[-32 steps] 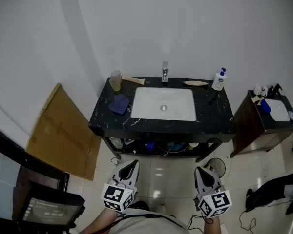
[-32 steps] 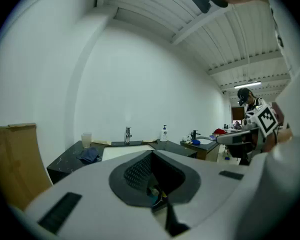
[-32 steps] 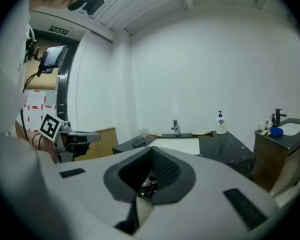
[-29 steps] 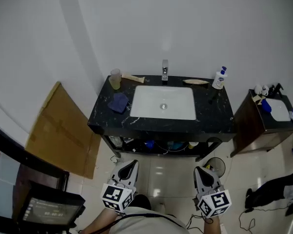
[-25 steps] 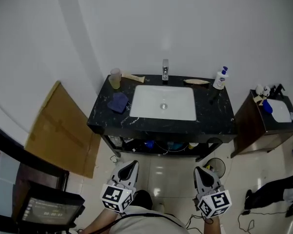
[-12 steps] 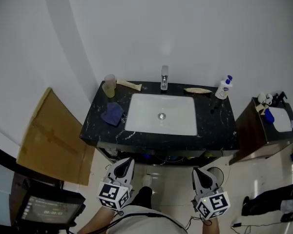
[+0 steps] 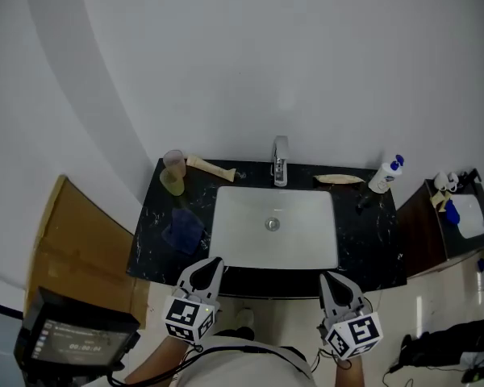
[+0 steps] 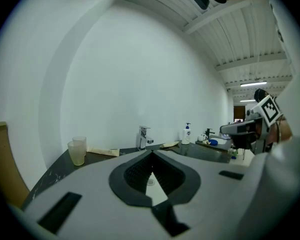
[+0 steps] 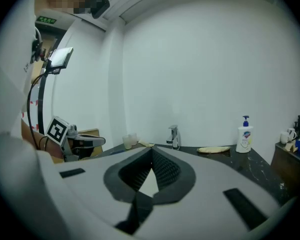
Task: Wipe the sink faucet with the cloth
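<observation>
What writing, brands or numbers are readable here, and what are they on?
No text here reads clearly.
Screen: pale characters, too blurred.
Soap bottle: label too small.
Green sign: too small.
Left cube's markers and right cube's markers: patterns, no words.

A black marbled desk (image 7: 149,240) stands against a plain white wall (image 7: 306,55). At its back left corner sits a yellowish translucent cup (image 7: 173,173), possibly two set close together, with a pale tube (image 7: 210,166) lying just beside it. Toward the back right lie a flat beige piece (image 7: 337,179) and a white pump bottle (image 7: 385,176) with a blue top. A cardboard sheet (image 7: 73,248) leans at the desk's left; a dark brown cabinet (image 7: 415,232) stands at its right.
</observation>
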Action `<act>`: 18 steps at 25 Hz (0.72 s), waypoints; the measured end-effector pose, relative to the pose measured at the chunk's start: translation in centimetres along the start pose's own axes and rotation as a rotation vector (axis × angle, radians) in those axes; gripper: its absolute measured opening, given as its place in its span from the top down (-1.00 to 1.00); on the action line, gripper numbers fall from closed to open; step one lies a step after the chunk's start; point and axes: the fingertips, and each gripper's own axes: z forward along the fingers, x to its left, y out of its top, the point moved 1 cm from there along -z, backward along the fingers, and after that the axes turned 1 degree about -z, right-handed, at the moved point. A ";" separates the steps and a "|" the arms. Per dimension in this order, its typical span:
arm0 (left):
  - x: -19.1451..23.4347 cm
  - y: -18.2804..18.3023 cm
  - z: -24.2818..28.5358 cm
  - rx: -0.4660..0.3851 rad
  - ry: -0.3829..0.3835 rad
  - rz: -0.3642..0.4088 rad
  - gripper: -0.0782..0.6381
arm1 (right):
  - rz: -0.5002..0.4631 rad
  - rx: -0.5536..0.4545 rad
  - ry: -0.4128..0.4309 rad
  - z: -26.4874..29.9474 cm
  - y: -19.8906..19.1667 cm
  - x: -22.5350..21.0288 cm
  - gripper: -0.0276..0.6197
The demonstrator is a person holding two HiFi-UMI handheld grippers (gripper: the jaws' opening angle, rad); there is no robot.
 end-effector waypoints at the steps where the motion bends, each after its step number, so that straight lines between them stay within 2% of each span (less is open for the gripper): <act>1: 0.7 0.4 1.1 0.000 -0.011 0.003 0.78 | -0.002 -0.002 -0.002 1.3 0.5 -0.2 0.91; 5: 3.1 1.8 4.4 -0.013 -0.028 0.008 0.78 | -0.006 -0.013 0.006 5.2 1.7 -0.8 0.91; 11: 4.2 2.2 6.5 -0.035 -0.008 -0.008 0.78 | -0.007 -0.005 0.030 7.2 1.5 -1.6 0.91; 15: 5.3 0.9 6.7 -0.001 0.050 -0.032 0.78 | -0.027 -0.015 0.086 8.5 2.3 -2.0 0.91; 18: 7.1 -0.6 6.7 0.039 0.123 -0.051 0.78 | -0.045 -0.011 0.148 9.9 2.9 -1.8 0.91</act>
